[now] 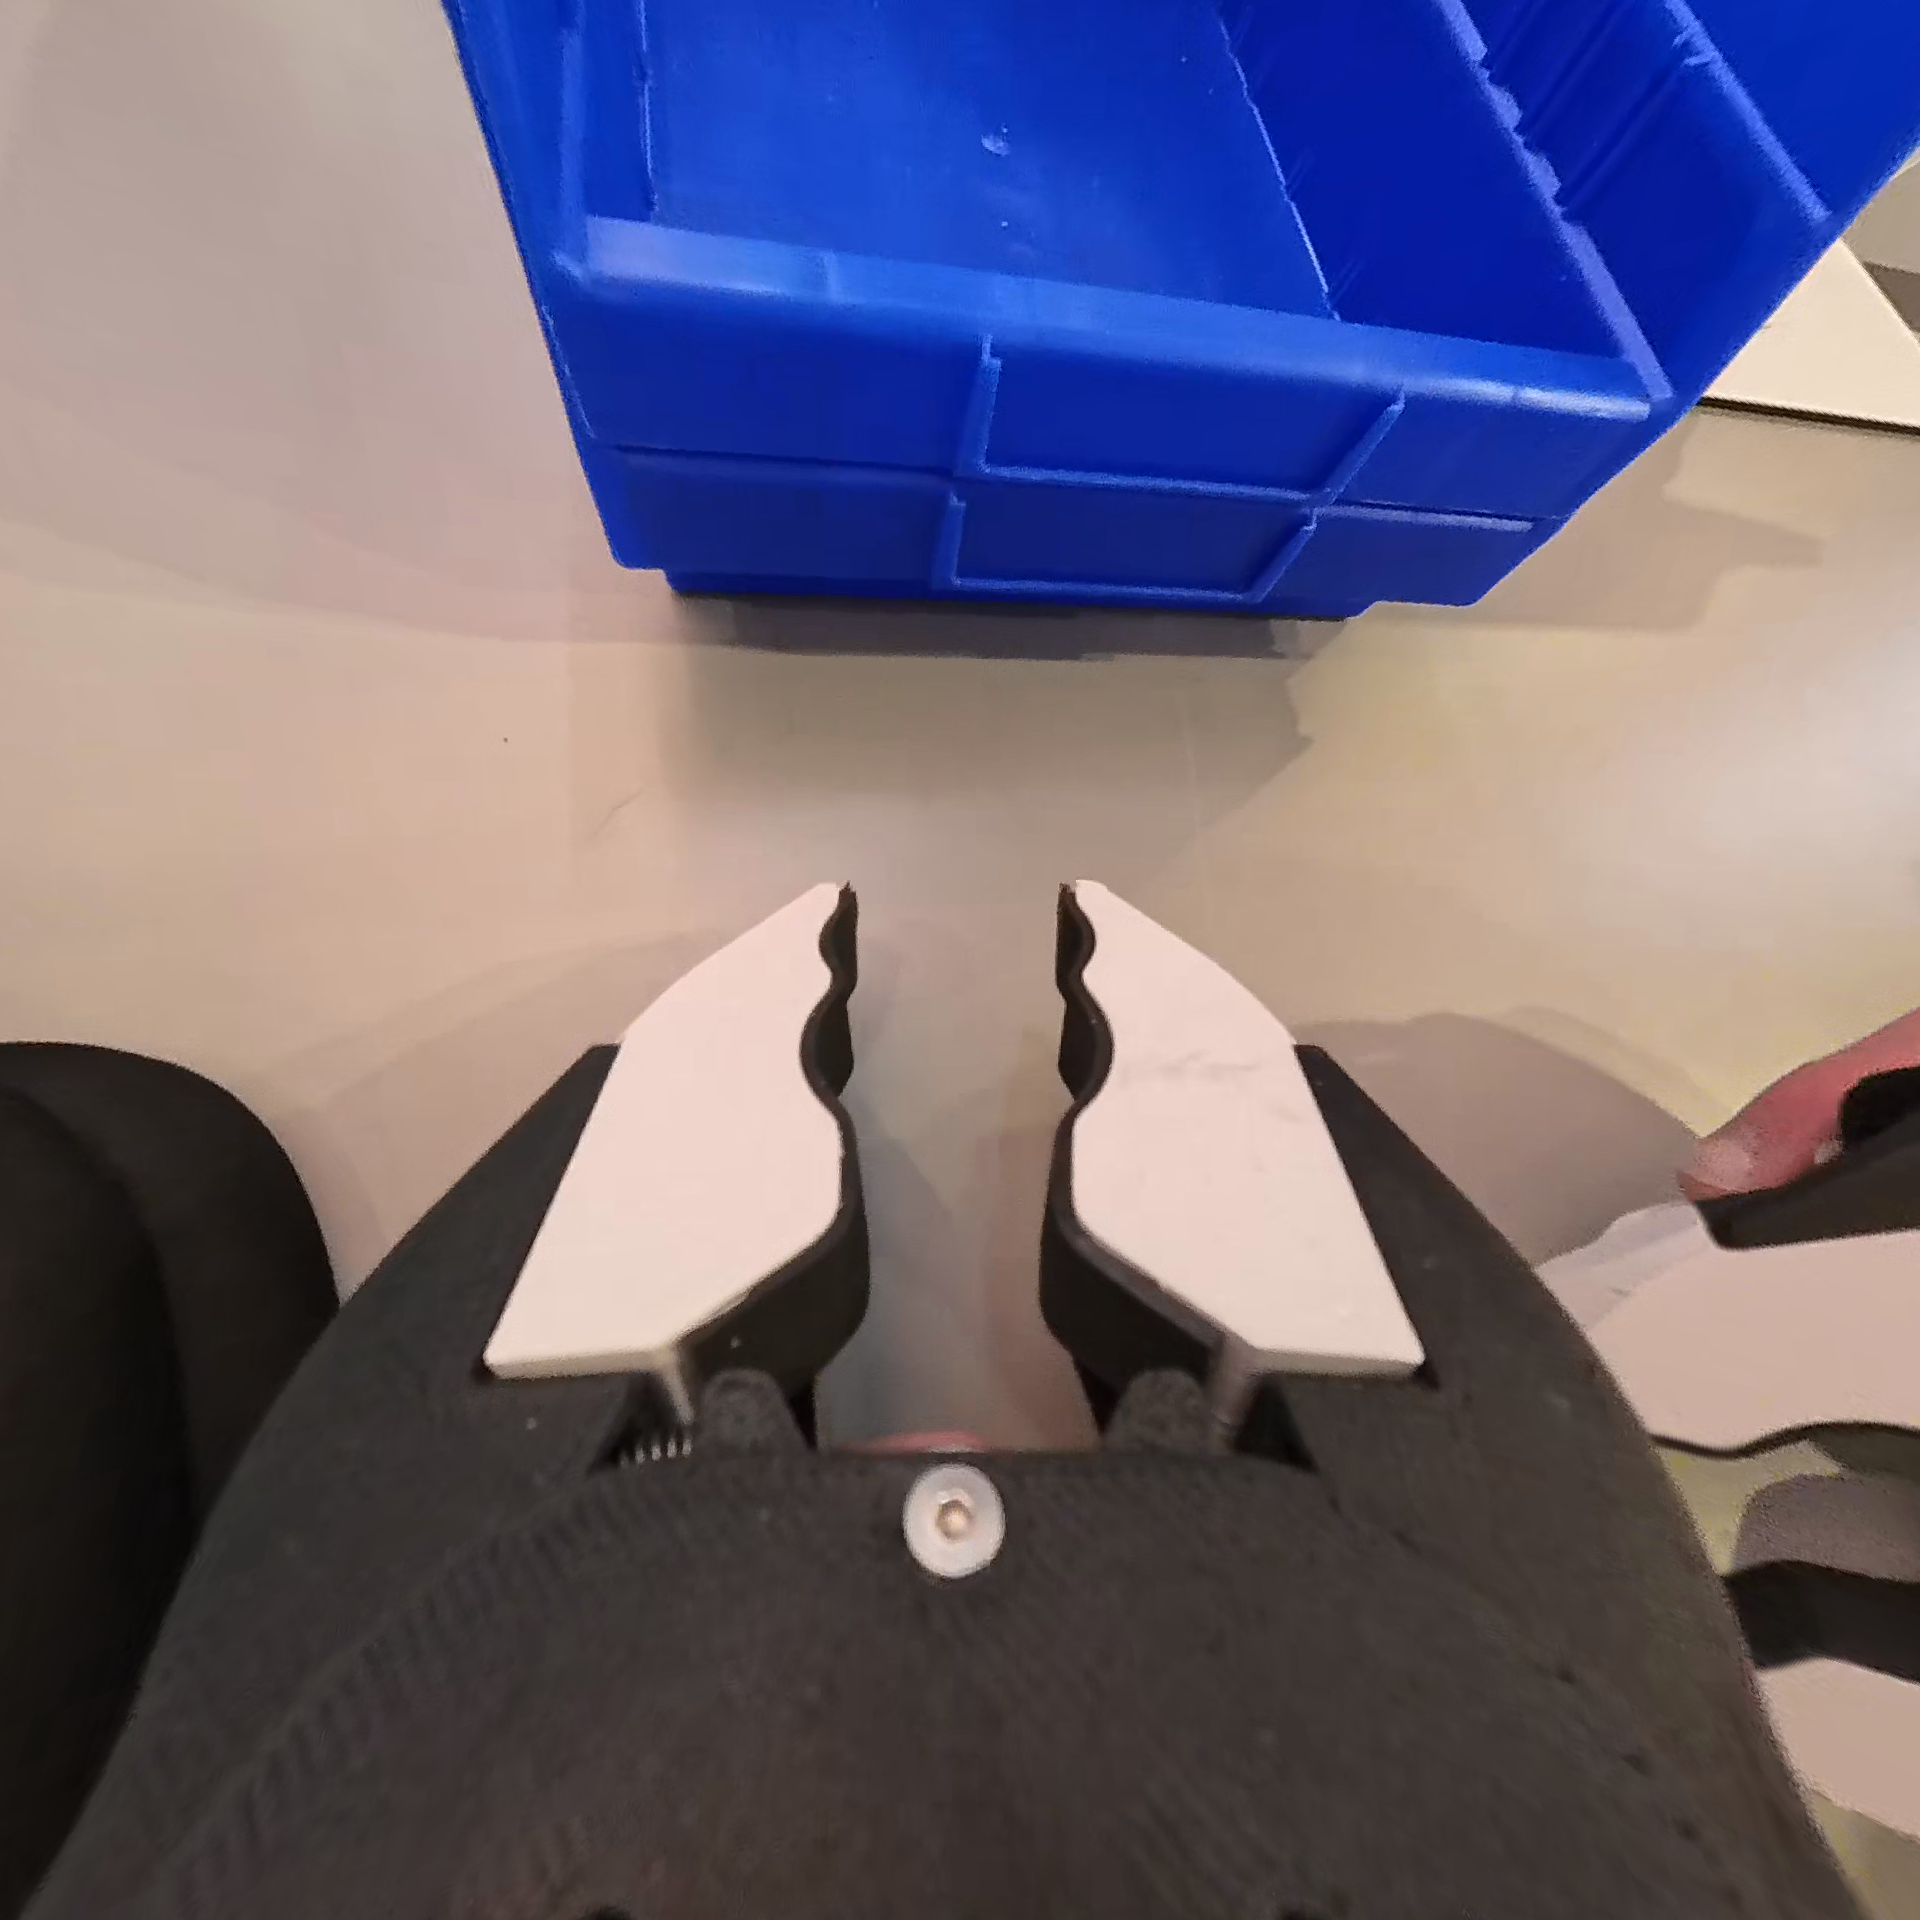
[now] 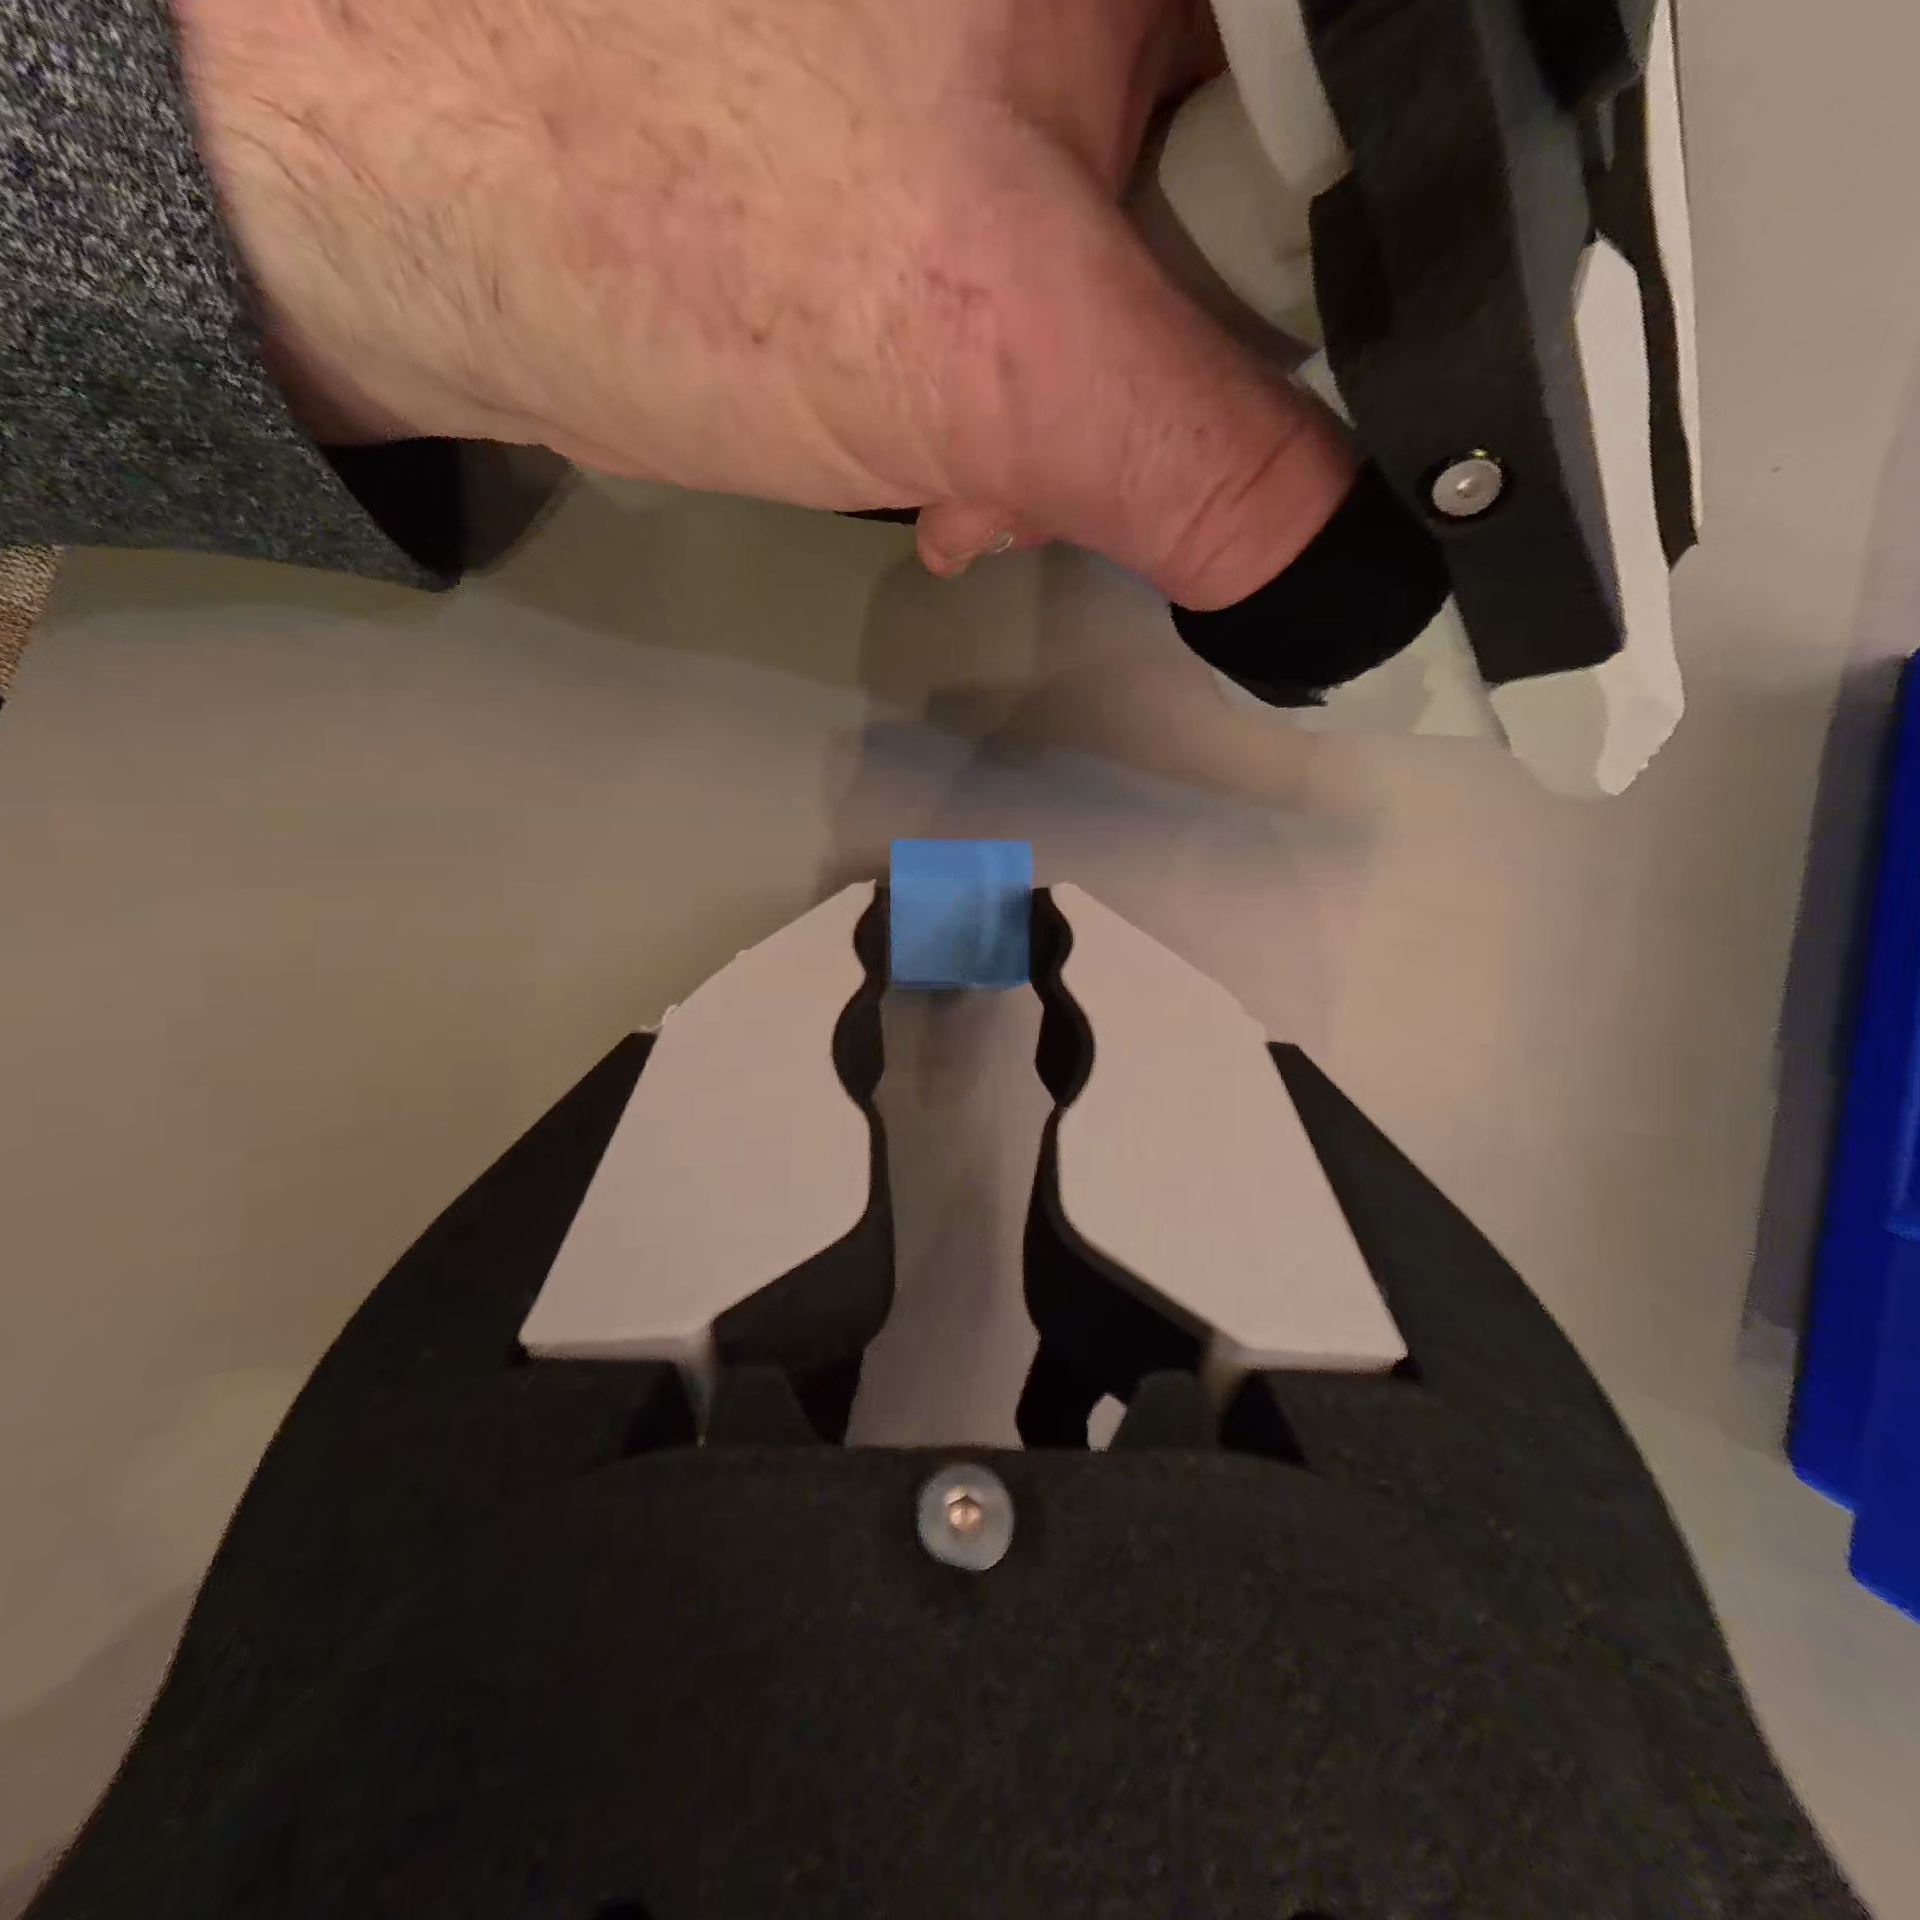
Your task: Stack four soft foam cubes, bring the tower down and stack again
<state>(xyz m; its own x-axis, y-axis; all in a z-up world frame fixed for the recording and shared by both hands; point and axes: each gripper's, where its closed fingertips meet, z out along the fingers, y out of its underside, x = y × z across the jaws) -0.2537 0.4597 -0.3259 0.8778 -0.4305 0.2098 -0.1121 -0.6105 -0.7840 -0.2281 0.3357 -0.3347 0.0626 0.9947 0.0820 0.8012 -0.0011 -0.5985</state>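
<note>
Foam cube (image 2: 961,914), blue: pinched at the tips of my right claw (image 2: 961,935), both pads (image 2: 1049,935) pressed on its side faces, held over the bare tabletop (image 2: 312,831). No other cubes and no tower show in either view, so stack posn can't be told from here.

Left claw (image 1: 958,935): fingers spread, nothing between them, pointing at the blue bin (image 1: 1039,416) near the tabletop's far edge. My left hand (image 2: 727,281) holds that claw just beyond the right one.

Step in hand, as I judge it: carry cube to stack spot and set it down.

Procedure:
1. Keep squeeze light; foam deforms, and a crushed cube will likely spring off-line on release.
2. Keep cube faces level during approach.
3. Lower straight down, square to whatever lies below.
4. Spread the pads only once cube rests fully.
5. Keep left claw clear of the drop zone.
</note>
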